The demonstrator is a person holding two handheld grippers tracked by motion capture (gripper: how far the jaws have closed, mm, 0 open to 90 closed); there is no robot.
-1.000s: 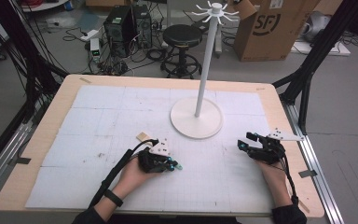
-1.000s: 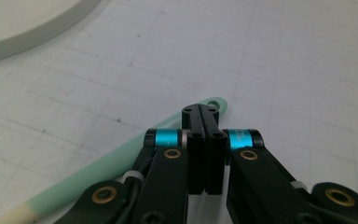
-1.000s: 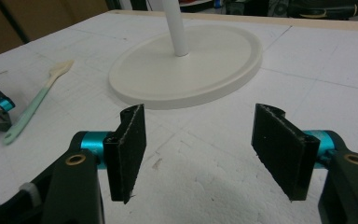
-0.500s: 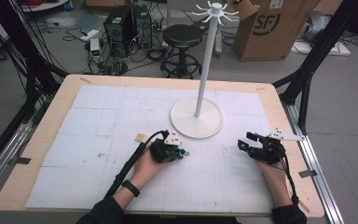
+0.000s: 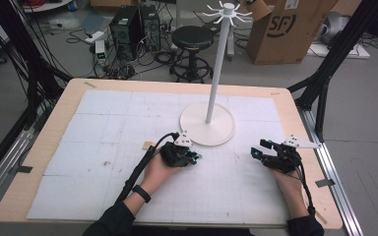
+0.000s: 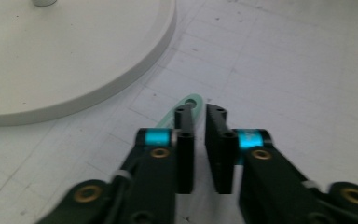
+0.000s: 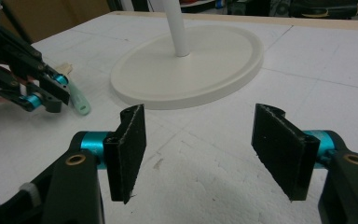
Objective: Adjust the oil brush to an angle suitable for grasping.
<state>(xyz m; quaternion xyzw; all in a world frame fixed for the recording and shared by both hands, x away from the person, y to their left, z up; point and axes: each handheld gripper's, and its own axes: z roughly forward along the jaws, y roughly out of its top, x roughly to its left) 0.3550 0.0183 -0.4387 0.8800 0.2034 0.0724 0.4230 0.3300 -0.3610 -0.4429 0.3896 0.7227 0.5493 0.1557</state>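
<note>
My left tool (image 6: 198, 119) had its jaws nearly together over a pale green tag (image 6: 186, 106) lying flat on the worktop (image 5: 103, 123) just beside the white stand base (image 5: 206, 129), its long axis running along the jaws. My right tool (image 7: 200, 149) sat farther from the base, jaws wide apart and empty.

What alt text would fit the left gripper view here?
The left gripper, jaws nearly closed, is clamped on a flat pale green piece with a hole at its tip, low over the white gridded table mat. The white stand's round base lies at upper left.
</note>
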